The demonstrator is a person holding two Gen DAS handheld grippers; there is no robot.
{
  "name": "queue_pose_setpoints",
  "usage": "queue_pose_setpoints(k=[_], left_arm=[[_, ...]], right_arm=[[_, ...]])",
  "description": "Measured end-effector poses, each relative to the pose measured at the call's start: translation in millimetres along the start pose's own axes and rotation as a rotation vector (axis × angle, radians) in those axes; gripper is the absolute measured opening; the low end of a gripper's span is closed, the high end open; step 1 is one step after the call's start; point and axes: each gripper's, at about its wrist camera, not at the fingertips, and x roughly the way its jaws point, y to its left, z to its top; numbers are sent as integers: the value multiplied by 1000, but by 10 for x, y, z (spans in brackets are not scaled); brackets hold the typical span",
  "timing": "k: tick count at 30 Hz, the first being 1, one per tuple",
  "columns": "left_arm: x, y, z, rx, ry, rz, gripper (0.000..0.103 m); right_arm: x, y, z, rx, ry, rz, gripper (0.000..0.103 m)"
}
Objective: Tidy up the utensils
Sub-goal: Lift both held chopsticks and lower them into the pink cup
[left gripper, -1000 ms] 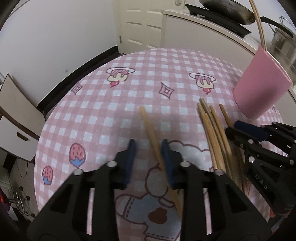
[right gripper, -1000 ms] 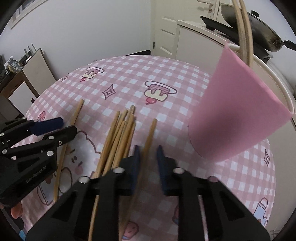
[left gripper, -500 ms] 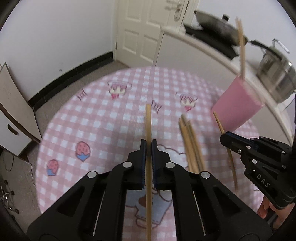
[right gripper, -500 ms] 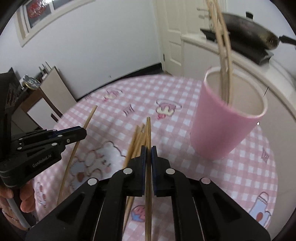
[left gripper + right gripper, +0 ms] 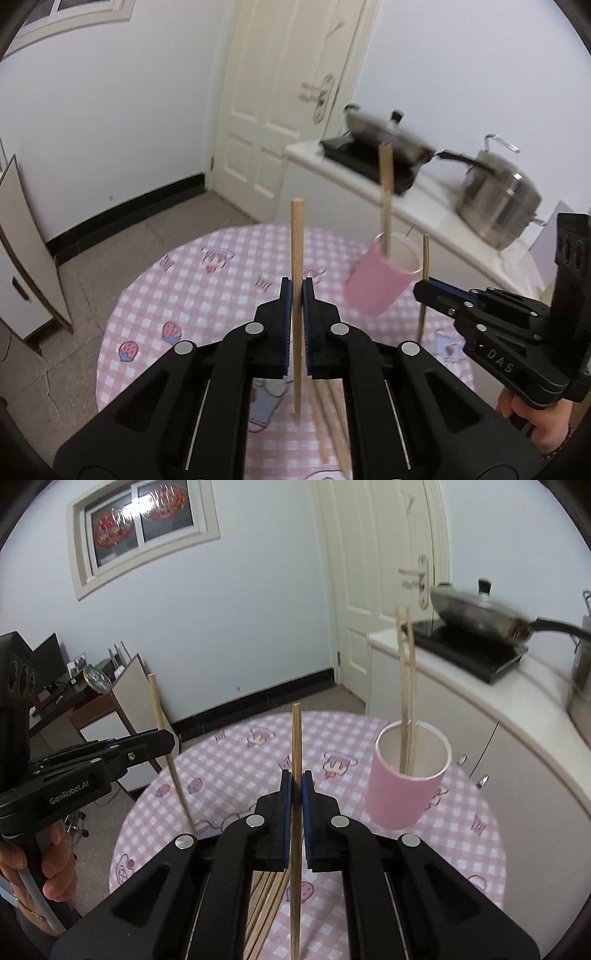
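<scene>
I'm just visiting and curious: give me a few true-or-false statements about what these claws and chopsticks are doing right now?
1. Each claw pinches one wooden chopstick. True: left claw holds the left chopstick, right claw the right chopstick.
2. The pink paper cup is empty. False: chopsticks stand in it.
3. The cup lies tipped over. False: it stands upright.
4. Loose chopsticks remain on the checked tablecloth. True.
</scene>
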Motion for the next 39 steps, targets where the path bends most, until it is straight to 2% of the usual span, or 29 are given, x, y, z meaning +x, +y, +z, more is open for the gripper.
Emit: queue_pose_setpoints(k=[9, 20, 26, 31, 39], left_arm=[[-377, -406, 211, 24, -143, -73, 6], [-215, -745, 575, -43, -273, -122, 6], [-14, -892, 765, -58, -301, -142, 6], [210, -985, 839, -69, -320, -125, 6], [625, -1054, 713, -15, -277, -64, 6]], right_arm=[[-522, -164, 196, -11, -162, -35, 4], [-761, -440, 516, -17, -320, -124, 4], [-795, -620, 646, -6, -411, -161, 4], [-721, -735, 705, 1, -467, -179, 4], [-422, -885, 617, -12, -433, -215, 4]])
